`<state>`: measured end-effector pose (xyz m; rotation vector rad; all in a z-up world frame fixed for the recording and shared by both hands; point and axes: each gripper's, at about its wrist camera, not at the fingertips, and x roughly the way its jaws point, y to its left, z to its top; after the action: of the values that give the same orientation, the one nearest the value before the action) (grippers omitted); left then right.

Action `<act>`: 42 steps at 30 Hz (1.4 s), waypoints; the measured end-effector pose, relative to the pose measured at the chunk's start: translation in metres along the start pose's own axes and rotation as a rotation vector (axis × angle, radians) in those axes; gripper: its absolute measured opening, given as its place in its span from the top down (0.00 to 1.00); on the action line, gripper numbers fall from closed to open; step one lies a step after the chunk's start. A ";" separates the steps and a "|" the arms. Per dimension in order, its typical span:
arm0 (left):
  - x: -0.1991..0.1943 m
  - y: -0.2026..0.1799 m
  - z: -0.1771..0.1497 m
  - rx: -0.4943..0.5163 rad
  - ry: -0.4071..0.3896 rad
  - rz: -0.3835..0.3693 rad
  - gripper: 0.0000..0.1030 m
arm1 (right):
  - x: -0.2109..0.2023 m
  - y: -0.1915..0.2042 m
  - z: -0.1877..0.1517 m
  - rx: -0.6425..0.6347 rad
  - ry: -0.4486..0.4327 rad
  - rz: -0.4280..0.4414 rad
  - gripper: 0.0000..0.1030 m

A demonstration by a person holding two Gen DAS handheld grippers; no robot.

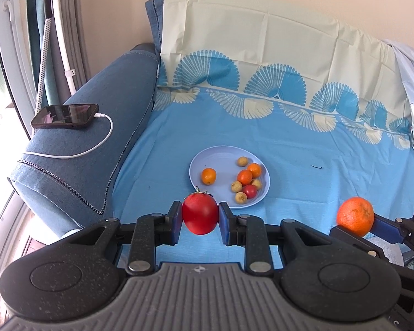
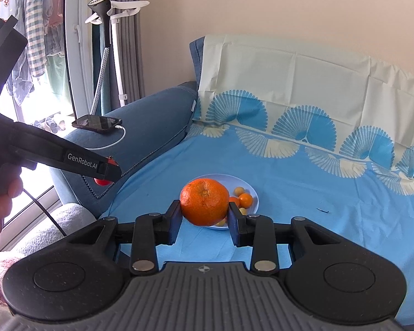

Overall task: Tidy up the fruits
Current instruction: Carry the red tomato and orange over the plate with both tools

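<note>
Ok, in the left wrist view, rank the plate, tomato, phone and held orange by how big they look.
1. plate
2. phone
3. tomato and orange: alike. Both sit in a gripper close to the camera, so true size against the farther plate and phone is unsure.

From the left wrist we look forward along the left gripper (image 1: 200,218), close above the blue sheet (image 1: 289,149), toward the pillow (image 1: 262,41) and wall. From the right wrist we look the same way along the right gripper (image 2: 205,216), from slightly further back. Both views share the plate (image 1: 207,157) (image 2: 252,190), the phone (image 1: 64,116) (image 2: 96,123) on the armrest, and each shows the other gripper at its edge.
</note>
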<state>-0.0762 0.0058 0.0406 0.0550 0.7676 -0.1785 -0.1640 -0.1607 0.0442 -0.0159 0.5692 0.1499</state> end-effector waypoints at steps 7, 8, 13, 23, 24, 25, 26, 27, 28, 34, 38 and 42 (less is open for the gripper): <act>0.008 -0.001 0.002 0.004 0.015 -0.003 0.70 | 0.006 -0.005 0.000 0.015 0.016 0.002 0.64; 0.009 -0.001 0.002 0.005 0.018 -0.003 0.70 | 0.007 -0.005 -0.001 0.018 0.019 0.001 0.65; 0.018 0.000 0.002 0.004 0.035 -0.001 0.70 | 0.015 -0.006 -0.001 0.027 0.035 0.001 0.65; 0.032 0.004 0.006 -0.005 0.056 0.007 0.70 | 0.028 -0.010 0.000 0.033 0.059 0.007 0.65; 0.034 0.004 0.007 -0.007 0.060 0.007 0.70 | 0.031 -0.011 0.000 0.033 0.063 0.007 0.65; 0.036 0.004 0.008 -0.008 0.063 0.006 0.70 | 0.033 -0.011 0.001 0.034 0.067 0.005 0.65; 0.038 0.005 0.009 -0.010 0.065 0.006 0.70 | 0.035 -0.012 0.002 0.035 0.070 0.003 0.65; 0.040 0.005 0.010 -0.012 0.068 0.006 0.70 | 0.038 -0.013 0.002 0.035 0.074 0.002 0.65; 0.043 0.006 0.012 -0.014 0.071 0.006 0.70 | 0.041 -0.014 0.003 0.037 0.078 0.000 0.64; 0.062 0.009 0.022 -0.023 0.089 0.008 0.70 | 0.062 -0.021 0.009 0.049 0.107 -0.007 0.65; 0.080 0.009 0.033 -0.021 0.099 0.019 0.70 | 0.080 -0.027 0.012 0.054 0.123 -0.011 0.65; 0.105 0.005 0.047 -0.012 0.111 0.037 0.70 | 0.105 -0.036 0.016 0.066 0.144 -0.019 0.65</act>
<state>0.0312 -0.0092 0.0013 0.0682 0.8773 -0.1368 -0.0626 -0.1809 0.0003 0.0325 0.7170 0.1119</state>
